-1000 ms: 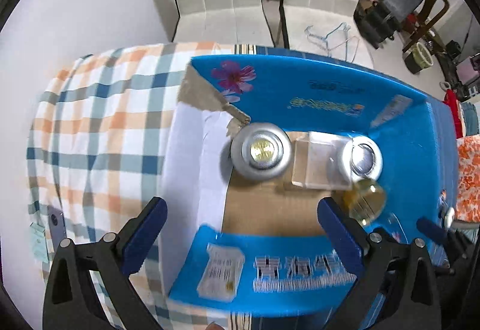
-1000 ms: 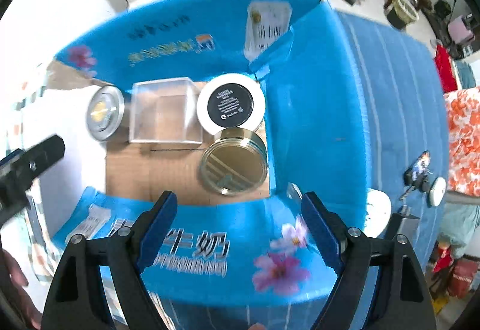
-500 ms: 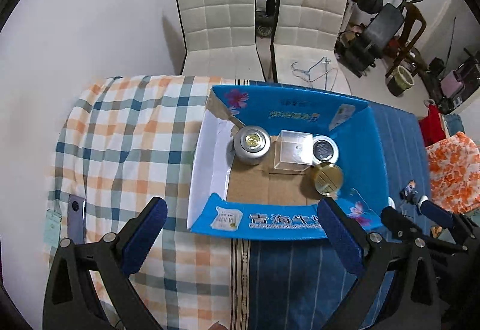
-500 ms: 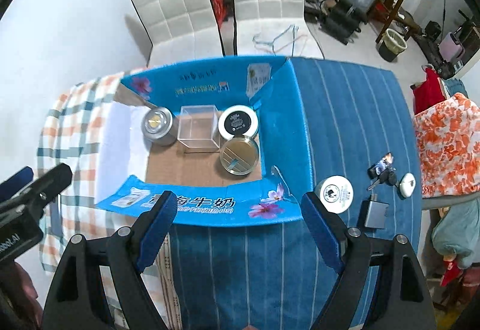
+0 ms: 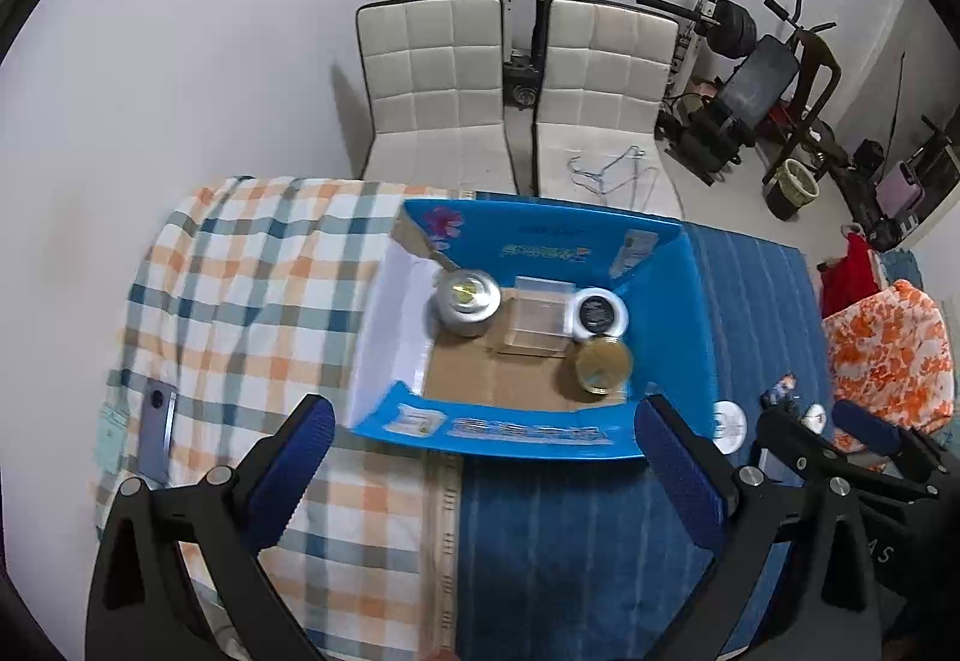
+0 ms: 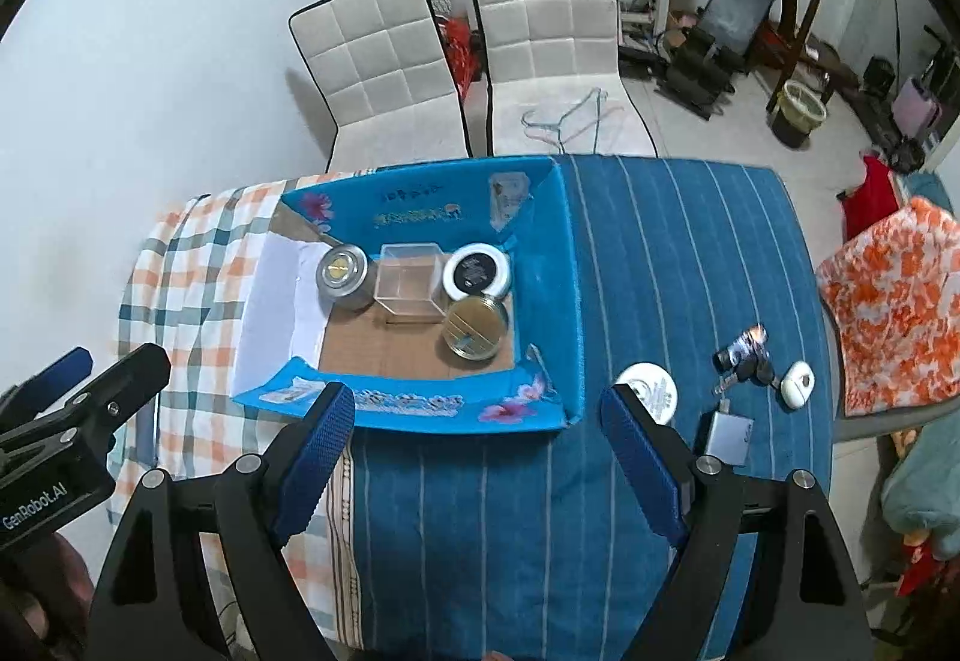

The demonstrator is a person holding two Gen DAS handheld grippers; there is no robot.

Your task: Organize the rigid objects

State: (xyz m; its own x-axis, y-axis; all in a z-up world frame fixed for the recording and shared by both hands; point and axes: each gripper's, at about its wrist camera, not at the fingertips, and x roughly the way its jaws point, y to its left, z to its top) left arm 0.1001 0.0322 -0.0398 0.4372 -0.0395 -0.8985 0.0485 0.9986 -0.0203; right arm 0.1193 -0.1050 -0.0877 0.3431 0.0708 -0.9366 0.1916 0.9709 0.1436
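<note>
On the cloth-covered surface (image 6: 660, 253) sits an opened blue carton (image 6: 549, 265), its flaps folded out. Four rigid items rest on its cardboard floor: a silver tin (image 6: 342, 271) at the left, a clear plastic cube (image 6: 411, 283) just beside it, a white-rimmed black-lidded jar (image 6: 477, 271) on the cube's other side, and a gold-lidded tin (image 6: 474, 328) in front of that jar, touching or nearly so. Outside the carton, on the blue striped cloth, lie a white round disc (image 6: 651, 388), a key bunch (image 6: 744, 355), a small white case (image 6: 797, 383) and a grey charger block (image 6: 726, 436).

Left gripper (image 5: 480, 466) and right gripper (image 6: 474, 448) both hover above the near edge of the carton, jaws wide apart and empty.

Assessment: four items boxed; the disc, and possibly the other loose pieces, appear outstanding.
</note>
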